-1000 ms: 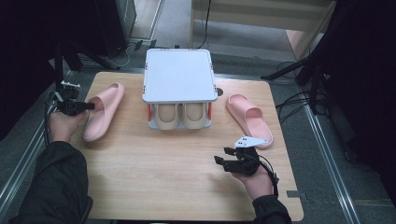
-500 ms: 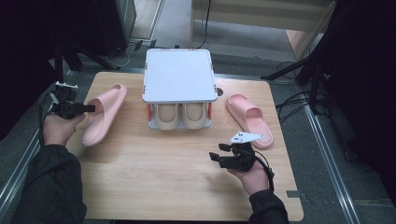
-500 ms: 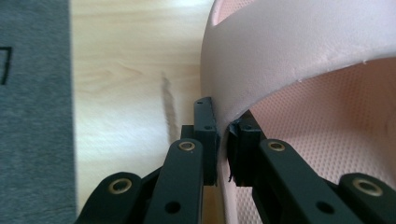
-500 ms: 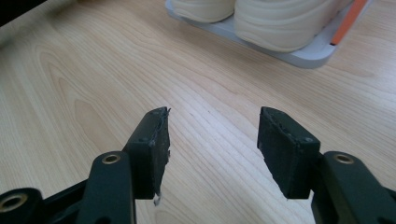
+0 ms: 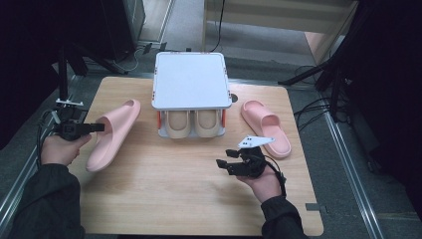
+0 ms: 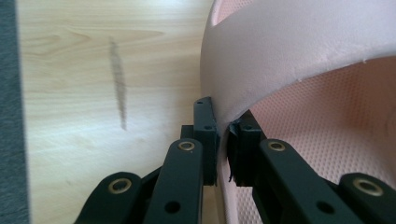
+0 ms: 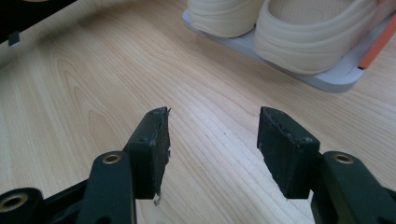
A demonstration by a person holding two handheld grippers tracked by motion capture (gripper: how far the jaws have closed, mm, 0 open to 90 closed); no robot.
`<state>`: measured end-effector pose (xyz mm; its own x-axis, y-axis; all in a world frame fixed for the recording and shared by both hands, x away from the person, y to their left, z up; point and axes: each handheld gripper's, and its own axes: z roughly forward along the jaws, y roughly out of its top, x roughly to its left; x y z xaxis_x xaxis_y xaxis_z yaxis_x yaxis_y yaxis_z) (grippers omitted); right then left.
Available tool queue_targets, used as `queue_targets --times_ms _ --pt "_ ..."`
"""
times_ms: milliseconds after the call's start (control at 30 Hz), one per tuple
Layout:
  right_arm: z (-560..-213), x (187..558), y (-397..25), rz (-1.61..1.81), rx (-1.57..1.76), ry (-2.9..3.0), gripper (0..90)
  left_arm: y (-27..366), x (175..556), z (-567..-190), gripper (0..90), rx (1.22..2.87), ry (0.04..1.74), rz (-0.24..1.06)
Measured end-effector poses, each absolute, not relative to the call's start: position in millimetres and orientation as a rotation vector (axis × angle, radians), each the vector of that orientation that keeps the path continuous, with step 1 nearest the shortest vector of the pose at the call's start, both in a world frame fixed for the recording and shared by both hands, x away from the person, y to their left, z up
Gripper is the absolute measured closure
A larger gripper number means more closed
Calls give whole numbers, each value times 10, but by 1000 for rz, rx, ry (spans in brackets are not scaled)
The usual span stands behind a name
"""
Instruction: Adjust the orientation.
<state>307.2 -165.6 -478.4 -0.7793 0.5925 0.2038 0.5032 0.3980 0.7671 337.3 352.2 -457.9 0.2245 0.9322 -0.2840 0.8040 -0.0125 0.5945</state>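
A pink slipper [image 5: 110,133] lay to the left of the small grey shoe rack [image 5: 189,79], its toe toward the rack and its heel toward the table's [image 5: 164,199] near-left side. The left hand-held gripper [image 5: 95,128] had closed its jaws on the slipper's strap edge, one jaw outside and one inside the opening. In the left gripper view the pink strap [image 6: 299,60] curved over the jaws, pinched thin between them. That grip on the strap looked chosen so the slipper could be lifted or dragged without crushing its sole.

The rack held a cream pair of slippers [image 5: 191,123] on its lower shelf, toes pointing out toward the person. A second pink slipper [image 5: 266,127] lay to the right of the rack, untouched.

The right hand-held gripper [image 5: 222,165] hovered in front of the rack, jaws wide apart and holding nothing, probably waiting its turn. In the right gripper view bare wood [image 7: 70,93] showed between the jaws.

The held slipper sat near the table's left edge, so pulling left risked a drop. Open wood lay in front of the rack for moving.
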Motion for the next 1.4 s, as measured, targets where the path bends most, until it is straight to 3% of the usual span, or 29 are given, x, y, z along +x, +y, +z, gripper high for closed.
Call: queue_targets --times_ms 400,633,1400 --pt "-4765 3167 -1515 1361 974 2574 452 3102 2988 -4658 836 1917 1510 180" --pt "-4755 3194 -1472 1376 995 2582 454 2651 2836 -4625 834 2003 1381 133" --pt "-4783 3120 -1512 1381 1001 2569 479 1789 2982 -4857 797 2198 1168 69"
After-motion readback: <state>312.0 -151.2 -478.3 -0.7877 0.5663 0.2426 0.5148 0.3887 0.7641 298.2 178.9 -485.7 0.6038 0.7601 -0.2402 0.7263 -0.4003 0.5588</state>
